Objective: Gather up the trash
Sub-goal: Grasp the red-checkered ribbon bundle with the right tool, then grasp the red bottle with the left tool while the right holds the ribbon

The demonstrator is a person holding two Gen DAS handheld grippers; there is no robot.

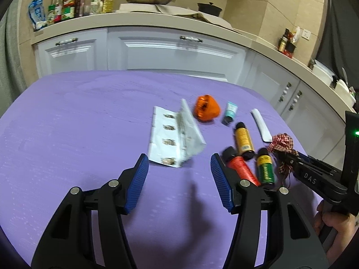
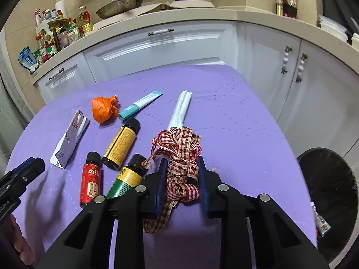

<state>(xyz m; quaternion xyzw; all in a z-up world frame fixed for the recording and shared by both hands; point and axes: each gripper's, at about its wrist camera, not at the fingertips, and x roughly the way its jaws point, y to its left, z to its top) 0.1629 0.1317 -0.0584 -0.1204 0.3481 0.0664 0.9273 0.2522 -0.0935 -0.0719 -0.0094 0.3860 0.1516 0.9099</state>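
Purple tabletop [image 2: 224, 103], contents listed left to right, right wrist view.

- Left hand-held gripper [image 1: 179, 163], one: jaws standing apart, nothing between them, above bare cloth near the printed sheet.
- Printed paper sheet [image 2: 69, 137], one: white, folded, lying flat.
- Orange plastic bag [image 2: 103, 108], one: knotted into a ball, just beside the tube.
- Small bottles, three, all black-capped and lying on their sides: red label [image 2: 90, 180]; yellow label [image 2: 121, 143]; green-and-yellow label [image 2: 129, 176], its base hidden behind the right tool.
- Teal and white tube [image 2: 140, 105], one: lying flat.
- White folded paper strip [image 2: 179, 109], one: its near end under the ribbon.
- Red-and-white checked ribbon [image 2: 179, 157], one tangled bundle: pinched between the pads of the right hand-held gripper [image 2: 182, 179], which is closed narrowly on it; a loose tail hangs below.
- Black bin [image 2: 329, 192], one: beyond the tabletop's right edge, a small printed packet [image 2: 320, 220] at its rim.
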